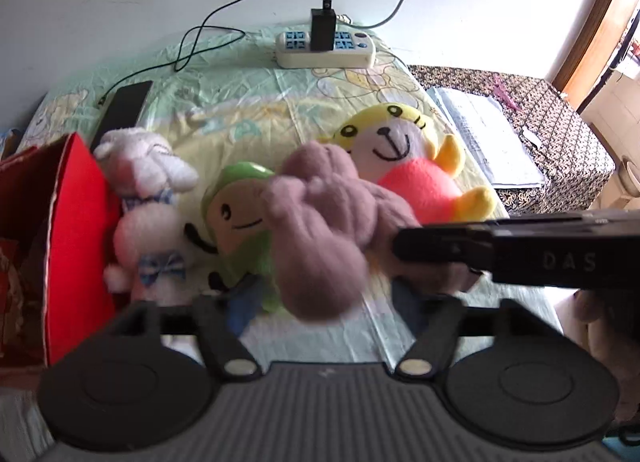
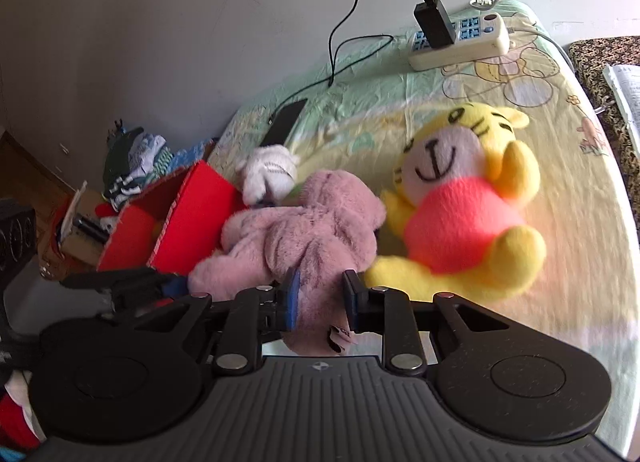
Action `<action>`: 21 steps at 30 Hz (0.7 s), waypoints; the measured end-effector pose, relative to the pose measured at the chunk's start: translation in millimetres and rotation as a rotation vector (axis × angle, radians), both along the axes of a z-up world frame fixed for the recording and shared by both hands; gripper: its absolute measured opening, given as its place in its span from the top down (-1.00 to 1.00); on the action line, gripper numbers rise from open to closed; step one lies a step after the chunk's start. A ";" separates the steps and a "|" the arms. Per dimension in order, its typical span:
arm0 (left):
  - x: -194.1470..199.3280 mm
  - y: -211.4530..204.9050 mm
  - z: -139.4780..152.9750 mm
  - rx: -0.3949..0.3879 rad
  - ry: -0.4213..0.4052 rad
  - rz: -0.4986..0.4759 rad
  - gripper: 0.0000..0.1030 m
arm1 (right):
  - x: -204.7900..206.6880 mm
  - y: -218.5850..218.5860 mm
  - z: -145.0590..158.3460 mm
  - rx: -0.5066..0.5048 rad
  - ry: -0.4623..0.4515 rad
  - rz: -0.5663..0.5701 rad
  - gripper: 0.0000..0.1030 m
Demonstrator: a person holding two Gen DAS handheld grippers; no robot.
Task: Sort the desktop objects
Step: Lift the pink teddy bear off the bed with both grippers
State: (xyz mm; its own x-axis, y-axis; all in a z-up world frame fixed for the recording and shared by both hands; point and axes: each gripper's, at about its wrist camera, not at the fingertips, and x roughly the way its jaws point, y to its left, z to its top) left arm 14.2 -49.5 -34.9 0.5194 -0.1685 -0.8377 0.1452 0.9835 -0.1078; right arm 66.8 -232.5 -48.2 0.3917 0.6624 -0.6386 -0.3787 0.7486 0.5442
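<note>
Pink plush toy (image 2: 304, 221) sits clamped between the blue-padded fingers of the right gripper (image 2: 320, 298), its body stretching away from the tool toward a red box (image 2: 192, 217) on the left. Beside it lies a yellow tiger toy (image 2: 460, 213) on the patterned cloth (image 2: 560, 181). From the left wrist view, the left gripper's (image 1: 320, 314) fingertips are hidden behind the pink toy, so its state cannot be told. A green plush (image 1: 236, 217) and white plush (image 1: 148, 189) lie next to the box.
</note>
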 end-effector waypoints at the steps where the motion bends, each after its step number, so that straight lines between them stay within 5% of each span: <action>1: -0.6 2.4 -2.9 -0.012 0.013 0.003 -0.59 | -1.9 -0.2 -2.1 -0.012 -0.002 0.003 0.53; 11: 11.5 -1.1 -41.6 -0.020 0.107 0.003 -0.47 | -7.0 -3.8 -25.6 -0.024 0.050 0.019 0.59; 19: 26.4 -0.9 -71.6 0.021 0.183 0.040 0.18 | 9.5 6.4 -40.5 -0.024 0.060 -0.015 0.46; 21: 26.7 -2.4 -77.1 0.031 0.186 0.038 0.17 | 13.8 10.0 -43.4 -0.035 0.055 -0.020 0.39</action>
State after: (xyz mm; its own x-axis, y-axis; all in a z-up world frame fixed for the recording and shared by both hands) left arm 40.9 -51.8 -112.1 0.3603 -0.1246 -0.9245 0.0883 0.9911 -0.0992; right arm 80.6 -222.4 -91.7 0.3683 0.6317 -0.6822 -0.3338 0.7746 0.5371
